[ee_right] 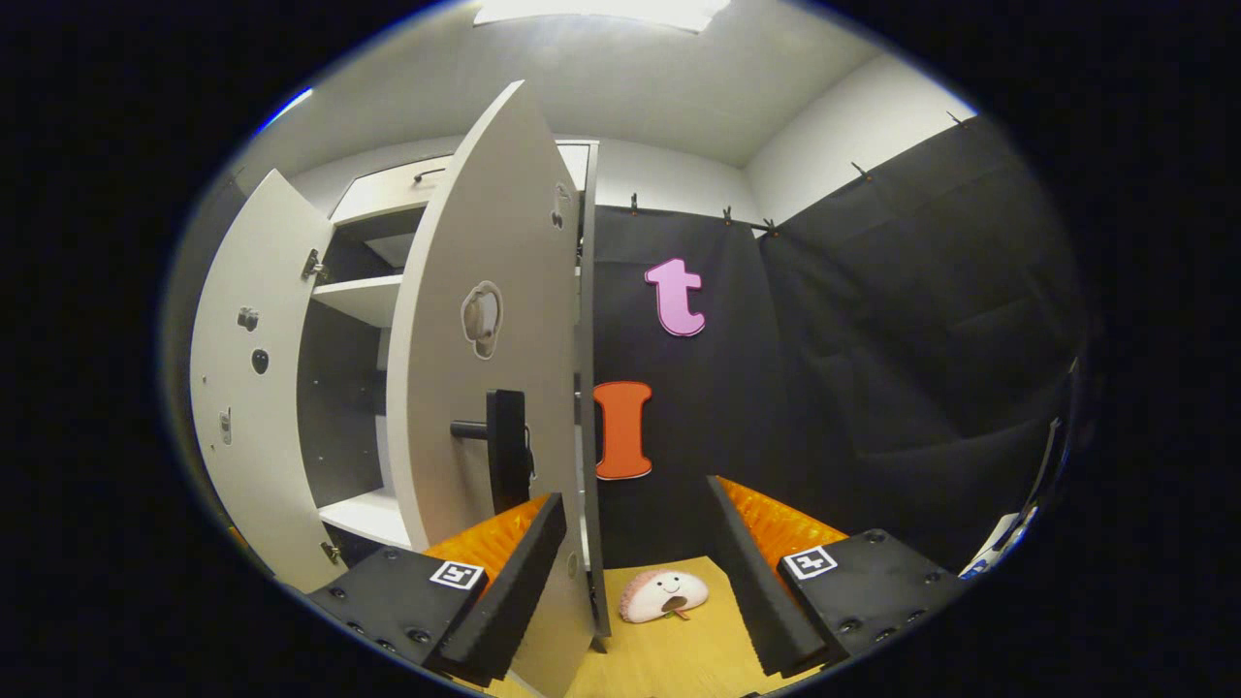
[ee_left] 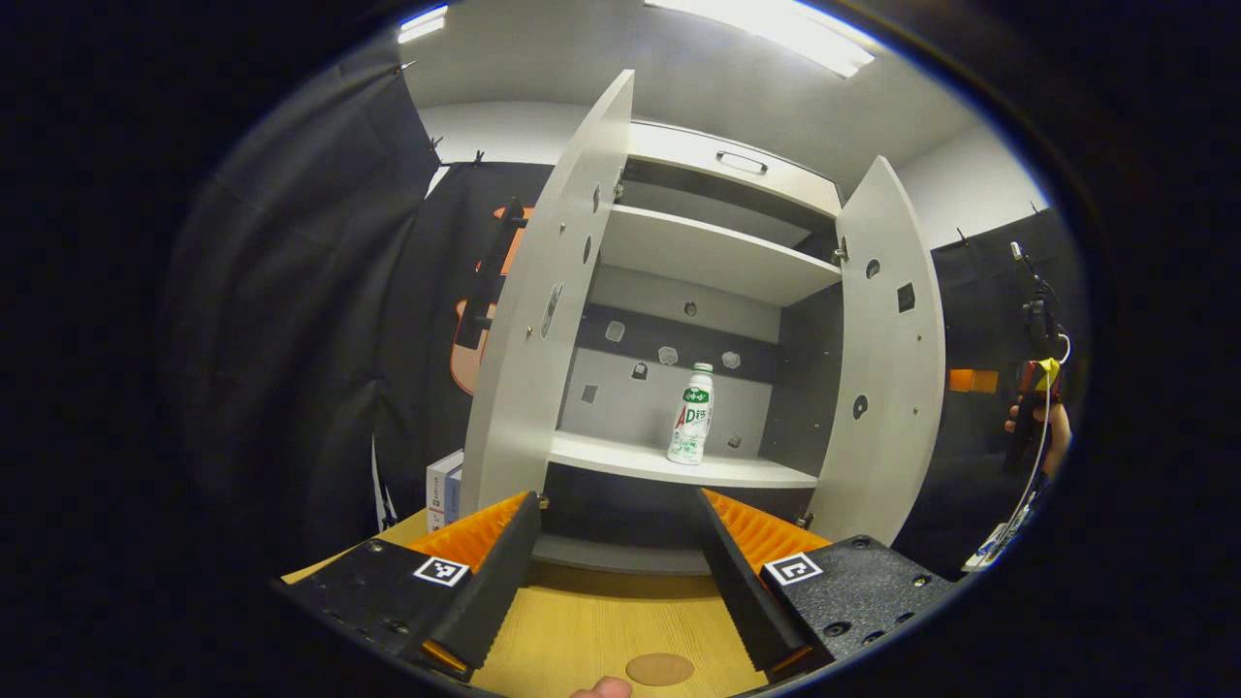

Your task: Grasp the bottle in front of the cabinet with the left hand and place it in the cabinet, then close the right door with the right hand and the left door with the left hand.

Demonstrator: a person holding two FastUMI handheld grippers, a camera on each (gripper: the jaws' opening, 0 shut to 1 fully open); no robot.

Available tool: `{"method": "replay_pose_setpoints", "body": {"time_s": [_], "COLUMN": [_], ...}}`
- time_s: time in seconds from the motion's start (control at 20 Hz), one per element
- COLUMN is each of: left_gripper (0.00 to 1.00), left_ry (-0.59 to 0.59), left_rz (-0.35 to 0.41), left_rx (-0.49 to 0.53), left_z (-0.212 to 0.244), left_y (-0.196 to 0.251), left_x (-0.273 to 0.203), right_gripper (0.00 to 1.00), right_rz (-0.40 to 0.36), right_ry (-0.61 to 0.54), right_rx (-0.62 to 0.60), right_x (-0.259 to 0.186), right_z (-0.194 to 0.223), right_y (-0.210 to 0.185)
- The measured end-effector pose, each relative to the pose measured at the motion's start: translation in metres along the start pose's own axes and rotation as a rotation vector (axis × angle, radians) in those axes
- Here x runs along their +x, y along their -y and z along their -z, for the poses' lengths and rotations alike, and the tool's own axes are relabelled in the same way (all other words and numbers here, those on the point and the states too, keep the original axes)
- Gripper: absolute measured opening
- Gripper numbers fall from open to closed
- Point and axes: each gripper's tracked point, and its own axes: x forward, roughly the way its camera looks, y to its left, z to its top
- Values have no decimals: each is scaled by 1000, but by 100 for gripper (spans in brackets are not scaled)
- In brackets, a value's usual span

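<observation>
While the bottle [ee_left: 690,414] stands upright on the cabinet [ee_left: 717,257] shelf, both doors hang open; left gripper [ee_left: 620,567] and right gripper [ee_right: 635,572] jaws apart, empty

Your right door [ee_right: 485,388] blocks most of the cabinet [ee_right: 354,291] interior in the right gripper view. A box [ee_left: 443,490] sits half hidden behind the left door [ee_left: 543,320]. The bottle [ee_left: 690,415] label is too small to read. A fingertip [ee_left: 601,688] is cut off at the bottom edge.

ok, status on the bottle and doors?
Both hand-held grippers open, empty. Bottle upright on cabinet shelf. Both doors open; right door edge between right hand-held gripper fingers.
</observation>
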Motion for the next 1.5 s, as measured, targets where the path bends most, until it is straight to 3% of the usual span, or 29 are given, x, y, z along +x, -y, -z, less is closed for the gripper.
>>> {"method": "replay_pose_setpoints", "body": {"time_s": [0.25, 0.3, 0.35, 0.4, 0.45, 0.65, 0.7, 0.75, 0.95, 1.1, 1.15, 1.5], "left_gripper": [96, 96, 96, 96, 96, 96, 96, 95, 96, 96, 95, 96], "left_ry": [18, 25, 30, 34, 36, 40, 42, 43, 48, 54, 60, 85], "left_rz": [-22, -31, -41, -47, -54, -83, -92, -100, -127, -152, -162, -239], "left_rx": [14, 12, 8, 4, 3, 9, 12, 15, 2, 0, 4, -7], "left_z": [-8, -9, -9, -9, -10, -13, -14, -15, -18, -22, -23, -32], "left_y": [-12, -13, -12, -14, -15, -23, -26, -28, -41, -53, -57, -92], "left_x": [-8, -7, -6, -7, -9, -17, -19, -17, -20, -20, -20, -21], "right_gripper": [96, 100, 96, 100, 96, 96, 100, 96, 100, 91, 96, 96], "right_rz": [-33, -53, -77, -101, -120, -195, -207, -215, -262, -278, -276, -275], "right_ry": [1, -1, -8, -15, -18, -48, -56, -61, -77, -86, -83, -98], "right_rx": [-1, 7, 19, 31, 40, 69, 66, 62, 45, 14, 10, 12], "right_x": [2, 2, 3, 5, 8, 15, 16, 17, 20, 36, 39, 57], "right_z": [2, 3, 5, 8, 10, 16, 18, 20, 27, 33, 34, 41], "right_y": [-33, -42, -51, -61, -70, -103, -109, -112, -127, -147, -150, -162]}}
